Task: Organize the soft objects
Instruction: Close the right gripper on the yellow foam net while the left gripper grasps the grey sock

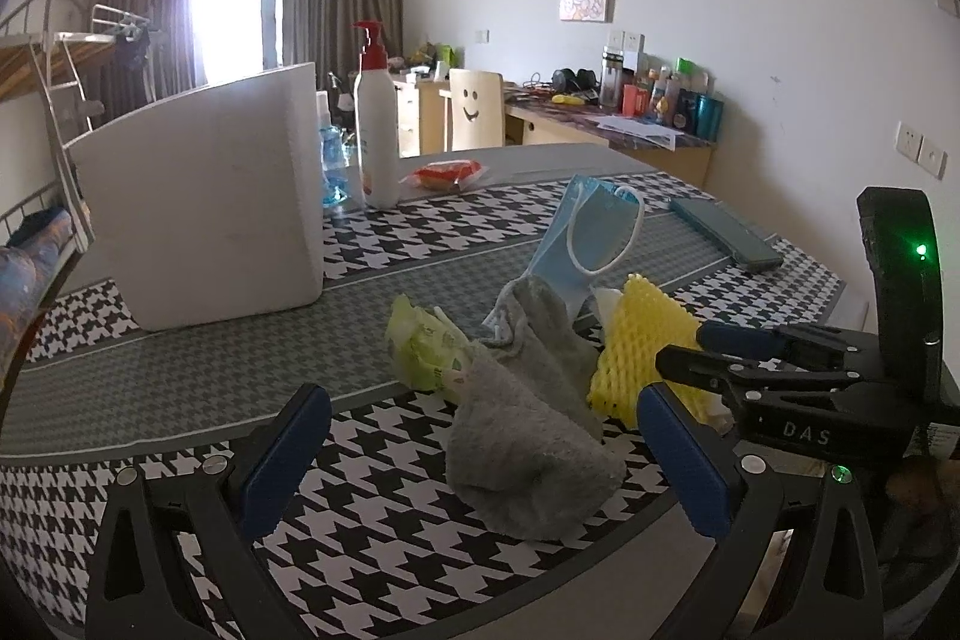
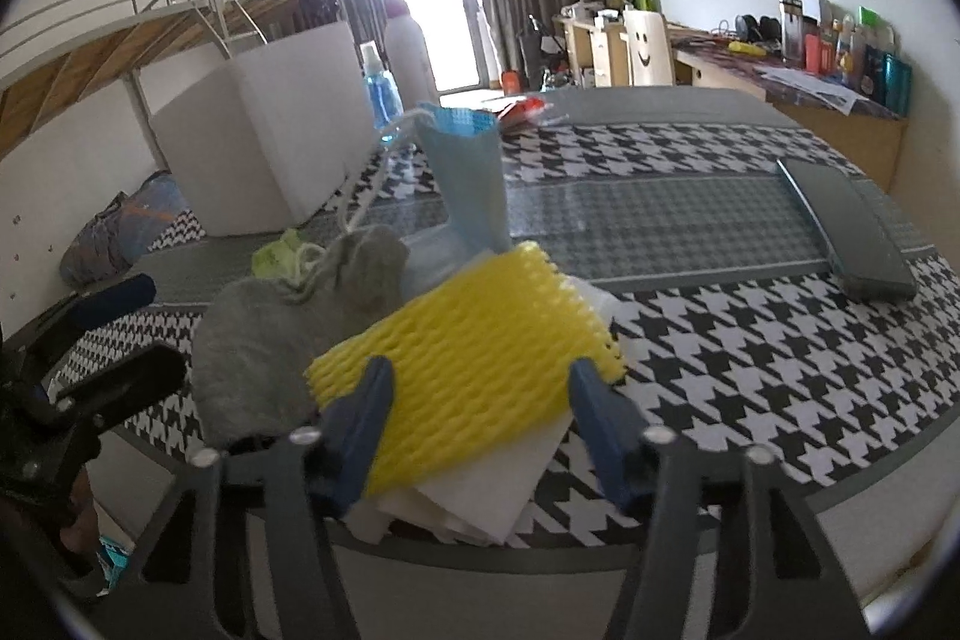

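A pile of soft things lies near the table's front edge: a grey fuzzy cloth (image 1: 528, 436) (image 2: 258, 340), a yellow foam net (image 1: 642, 340) (image 2: 474, 370) on white tissue (image 2: 480, 496), a blue face mask (image 1: 582, 238) (image 2: 468, 172), and a green wipes packet (image 1: 426, 346) (image 2: 276, 253). My left gripper (image 1: 480, 454) is open, its jaws on either side of the grey cloth. My right gripper (image 2: 480, 400) (image 1: 690, 346) is open, its jaws on either side of the yellow net.
A white foam box (image 1: 204, 202) (image 2: 270, 142) stands at the back left of the houndstooth table (image 1: 360, 550). Behind it are a lotion pump bottle (image 1: 375, 124), a blue bottle (image 2: 381, 94) and a red snack packet (image 1: 447, 175). A dark phone-like slab (image 1: 726, 232) (image 2: 846, 226) lies on the right.
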Available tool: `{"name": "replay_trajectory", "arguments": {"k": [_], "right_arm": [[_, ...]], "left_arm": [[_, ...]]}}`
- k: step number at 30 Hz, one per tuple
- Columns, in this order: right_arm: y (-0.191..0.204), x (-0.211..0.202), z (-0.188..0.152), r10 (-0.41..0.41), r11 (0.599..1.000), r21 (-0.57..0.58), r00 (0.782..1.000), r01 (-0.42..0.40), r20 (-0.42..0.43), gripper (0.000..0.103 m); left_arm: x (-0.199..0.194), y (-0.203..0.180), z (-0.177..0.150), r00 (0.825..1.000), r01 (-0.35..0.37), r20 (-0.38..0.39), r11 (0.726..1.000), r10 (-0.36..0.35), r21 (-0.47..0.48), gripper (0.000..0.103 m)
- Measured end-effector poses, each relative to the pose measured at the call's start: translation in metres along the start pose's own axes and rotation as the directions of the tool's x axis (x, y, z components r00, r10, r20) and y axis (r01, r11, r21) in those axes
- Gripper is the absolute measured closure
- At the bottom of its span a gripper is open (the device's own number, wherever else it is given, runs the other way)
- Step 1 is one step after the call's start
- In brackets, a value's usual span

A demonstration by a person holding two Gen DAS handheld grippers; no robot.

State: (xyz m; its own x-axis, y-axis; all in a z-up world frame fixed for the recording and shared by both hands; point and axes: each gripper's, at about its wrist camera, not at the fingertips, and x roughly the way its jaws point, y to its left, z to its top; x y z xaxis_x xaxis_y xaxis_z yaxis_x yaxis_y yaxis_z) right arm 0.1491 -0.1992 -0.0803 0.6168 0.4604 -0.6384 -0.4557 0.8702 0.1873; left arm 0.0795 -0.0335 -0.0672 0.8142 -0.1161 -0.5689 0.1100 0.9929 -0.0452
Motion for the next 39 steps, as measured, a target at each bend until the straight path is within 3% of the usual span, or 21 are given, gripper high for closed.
{"name": "replay_trajectory", "arguments": {"k": [4, 8, 13, 17, 19, 21, 23, 25, 29, 33, 35, 39], "right_arm": [[-0.001, -0.002, 0.0, -0.004, 1.0, -0.006, 1.0, 0.004, 0.001, 0.064], [-0.001, 0.001, 0.001, -0.009, 1.0, -0.021, 1.0, 0.009, -0.009, 0.088], [0.003, -0.001, 0.002, -0.001, 0.999, -0.034, 1.0, 0.001, -0.002, 0.096], [0.001, -0.007, 0.003, 0.024, 1.0, -0.017, 1.0, -0.024, 0.002, 0.095], [0.005, -0.011, 0.002, 0.028, 0.999, -0.036, 1.0, -0.027, 0.011, 0.088], [0.009, -0.014, 0.0, 0.039, 0.997, -0.062, 0.999, -0.038, 0.017, 0.056], [0.011, -0.017, -0.003, 0.05, 0.996, -0.069, 0.998, -0.047, 0.032, 0.045], [0.009, -0.018, -0.003, 0.047, 0.997, -0.062, 0.998, -0.045, 0.036, 0.045], [0.006, -0.018, -0.002, 0.042, 0.998, -0.053, 0.998, -0.04, 0.037, 0.045], [0.006, -0.017, -0.002, 0.038, 0.998, -0.053, 0.999, -0.036, 0.035, 0.045], [0.005, -0.016, -0.003, 0.035, 0.998, -0.051, 0.999, -0.034, 0.031, 0.045], [0.006, -0.016, -0.004, 0.038, 0.998, -0.05, 0.999, -0.037, 0.029, 0.045]], "left_arm": [[0.003, -0.001, 0.0, 1.0, 0.003, -0.005, 1.0, -0.003, 0.002, 0.001], [0.004, -0.004, 0.0, 1.0, 0.008, -0.007, 1.0, -0.008, 0.008, 0.001], [0.003, -0.004, 0.0, 1.0, 0.015, 0.003, 1.0, -0.015, 0.008, 0.001], [0.004, -0.003, -0.002, 1.0, 0.028, -0.004, 1.0, -0.028, 0.003, 0.001], [0.006, -0.002, -0.004, 0.999, 0.037, -0.015, 0.999, -0.037, -0.002, 0.001], [0.008, -0.002, -0.004, 0.999, 0.036, -0.023, 0.999, -0.036, -0.008, 0.001], [0.009, -0.001, -0.004, 0.999, 0.037, -0.028, 0.999, -0.037, -0.011, 0.001], [0.012, -0.002, -0.004, 0.998, 0.04, -0.039, 0.999, -0.04, -0.015, 0.001], [0.021, -0.006, -0.004, 0.996, 0.052, -0.071, 0.999, -0.052, -0.006, 0.015], [0.028, -0.007, -0.006, 0.992, 0.063, -0.108, 0.998, -0.065, -0.013, 0.036], [0.031, -0.008, -0.008, 0.99, 0.065, -0.124, 0.998, -0.066, -0.014, 0.042], [0.034, -0.01, -0.011, 0.987, 0.065, -0.146, 0.998, -0.065, -0.004, 0.065]]}}
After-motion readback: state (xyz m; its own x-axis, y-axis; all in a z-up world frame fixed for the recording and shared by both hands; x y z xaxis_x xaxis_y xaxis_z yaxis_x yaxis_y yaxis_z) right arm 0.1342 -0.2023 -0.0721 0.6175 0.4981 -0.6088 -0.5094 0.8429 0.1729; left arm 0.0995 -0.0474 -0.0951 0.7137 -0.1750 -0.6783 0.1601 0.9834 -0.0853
